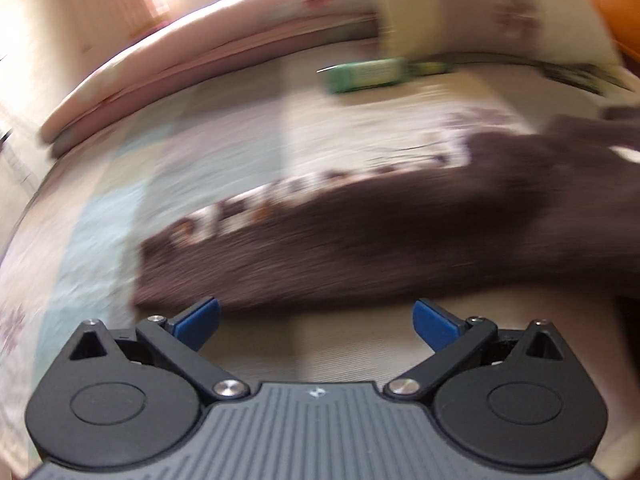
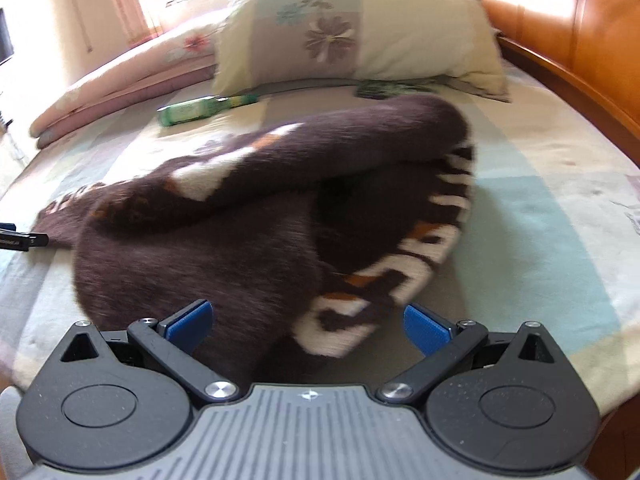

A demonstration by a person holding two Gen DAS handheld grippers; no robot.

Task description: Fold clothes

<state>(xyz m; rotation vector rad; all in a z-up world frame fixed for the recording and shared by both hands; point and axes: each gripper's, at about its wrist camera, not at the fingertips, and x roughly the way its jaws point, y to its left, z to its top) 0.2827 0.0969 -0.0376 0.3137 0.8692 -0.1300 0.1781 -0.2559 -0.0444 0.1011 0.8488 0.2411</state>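
Observation:
A dark brown knitted sweater point(image 2: 224, 240) with a white and orange pattern lies on the bed, its right part doubled over into a loose hump. In the left wrist view, blurred by motion, the sweater point(image 1: 360, 240) stretches flat from centre to right. My left gripper point(image 1: 316, 322) is open just short of the sweater's near edge, nothing between its blue pads. My right gripper point(image 2: 308, 326) is open too, with the sweater's patterned hem point(image 2: 340, 320) lying between its pads, untouched. The left gripper's tip point(image 2: 24, 240) shows at the far left of the right wrist view.
The bedsheet point(image 2: 540, 208) is a pale patchwork. A floral pillow point(image 2: 360, 32) stands at the head of the bed. A green bottle point(image 2: 192, 110) lies beyond the sweater. A folded pink quilt point(image 2: 120, 76) lines the far left side. An orange wooden headboard point(image 2: 580, 60) runs along the right.

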